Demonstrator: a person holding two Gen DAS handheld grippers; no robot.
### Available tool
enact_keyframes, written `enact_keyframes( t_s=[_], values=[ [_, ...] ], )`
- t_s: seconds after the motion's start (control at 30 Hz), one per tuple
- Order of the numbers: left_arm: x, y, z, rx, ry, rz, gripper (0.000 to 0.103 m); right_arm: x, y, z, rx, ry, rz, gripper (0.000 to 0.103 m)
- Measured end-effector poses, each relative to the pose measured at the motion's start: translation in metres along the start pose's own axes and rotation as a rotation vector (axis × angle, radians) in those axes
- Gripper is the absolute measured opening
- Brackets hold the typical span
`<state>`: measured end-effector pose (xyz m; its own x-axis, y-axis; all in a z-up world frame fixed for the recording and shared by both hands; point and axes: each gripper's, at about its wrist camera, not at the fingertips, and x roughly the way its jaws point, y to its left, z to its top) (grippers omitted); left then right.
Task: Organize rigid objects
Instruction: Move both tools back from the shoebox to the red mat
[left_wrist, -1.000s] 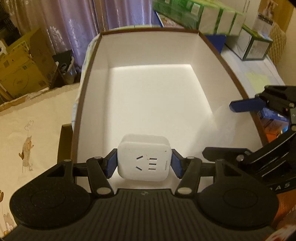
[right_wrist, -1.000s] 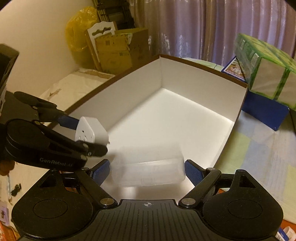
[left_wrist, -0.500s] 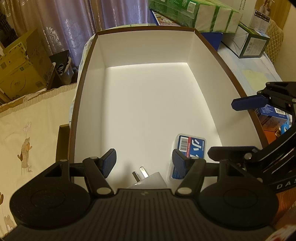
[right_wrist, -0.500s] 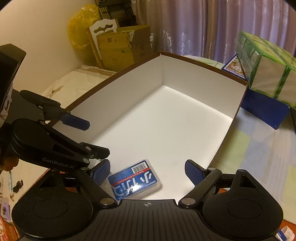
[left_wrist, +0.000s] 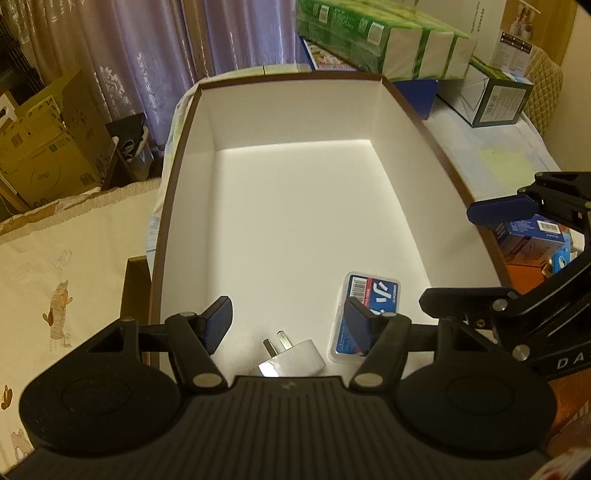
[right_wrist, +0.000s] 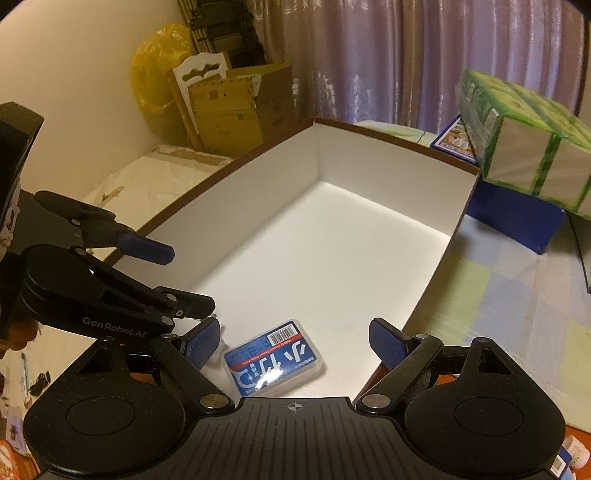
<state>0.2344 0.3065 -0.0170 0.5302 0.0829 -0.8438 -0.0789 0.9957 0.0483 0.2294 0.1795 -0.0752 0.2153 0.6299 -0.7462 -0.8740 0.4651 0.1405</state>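
Observation:
A large white box with a brown rim (left_wrist: 288, 75) (right_wrist: 388, 136) lies open below both grippers. On its floor, at the near end, a white plug adapter (left_wrist: 291, 356) rests with its metal prongs pointing up. To its right lies a clear plastic case with a blue and red label (left_wrist: 369, 314) (right_wrist: 275, 363). My left gripper (left_wrist: 288, 323) (right_wrist: 173, 275) hangs open above the adapter, touching nothing. My right gripper (right_wrist: 294, 341) (left_wrist: 480, 254) stands wide open above the case, its blue pads clear of it.
Green tissue packs (left_wrist: 388, 48) (right_wrist: 524, 147) sit on a blue box beyond the far right corner. Cardboard boxes (left_wrist: 48, 147) and curtains stand at the left and back. Small printed boxes (left_wrist: 532, 236) lie right of the box. A yellow bag (right_wrist: 159, 70) leans on the wall.
My left gripper opened and let the white adapter drop onto the box floor. The clear case left my right gripper's fingers and landed flat beside it. Neither hand shifted much.

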Motion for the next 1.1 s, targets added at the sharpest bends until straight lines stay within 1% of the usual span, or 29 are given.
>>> enact_keyframes(
  t_s=[0.27,0.43,0.6,0.83,1.1],
  values=[
    [-0.034,-0.023,-0.003,-0.014,-0.093,-0.013,0.063,-0.040,-0.001,-0.011,0.065,-0.080,0.012,0.085],
    [-0.053,-0.051,-0.010,-0.022,-0.144,-0.029,0.063,-0.071,-0.008,-0.031,0.099,-0.115,0.009,0.085],
    [-0.067,-0.089,-0.016,-0.012,-0.181,-0.057,0.063,-0.107,-0.023,-0.058,0.143,-0.137,-0.021,0.085],
    [-0.076,-0.150,-0.023,0.008,-0.188,-0.137,0.063,-0.154,-0.052,-0.107,0.210,-0.144,-0.071,0.085],
    [-0.069,-0.213,-0.033,0.038,-0.152,-0.215,0.063,-0.198,-0.083,-0.154,0.239,-0.142,-0.140,0.085]
  ],
)
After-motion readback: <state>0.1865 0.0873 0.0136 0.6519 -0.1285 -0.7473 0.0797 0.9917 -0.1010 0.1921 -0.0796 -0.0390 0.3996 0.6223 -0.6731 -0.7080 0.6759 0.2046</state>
